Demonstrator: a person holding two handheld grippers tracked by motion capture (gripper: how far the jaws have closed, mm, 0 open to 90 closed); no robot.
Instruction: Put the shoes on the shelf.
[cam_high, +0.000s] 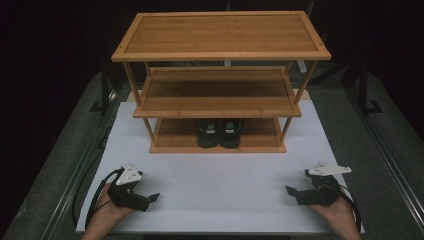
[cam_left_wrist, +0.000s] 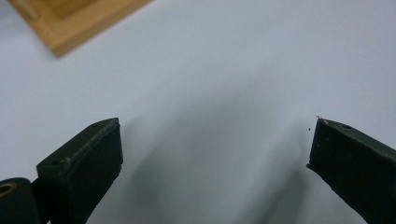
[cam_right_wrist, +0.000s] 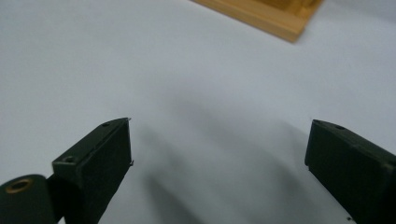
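Black shoes (cam_high: 220, 133) sit side by side on the bamboo rack's (cam_high: 220, 35) bottom shelf, likely light yet floppy, best pinched at the stiff heel collar, while the left gripper (cam_high: 150, 199) and right gripper (cam_high: 292, 192) rest wide open on the white counter (cam_high: 220, 180).

My left gripper (cam_high: 148, 198) sits at seven o'clock, low and level, its jaws spread wide and pointing toward three o'clock. My right gripper (cam_high: 293, 192) sits at five o'clock, jaws equally wide, pointing toward nine. Each hand cups its gripper from behind, both holding nothing.
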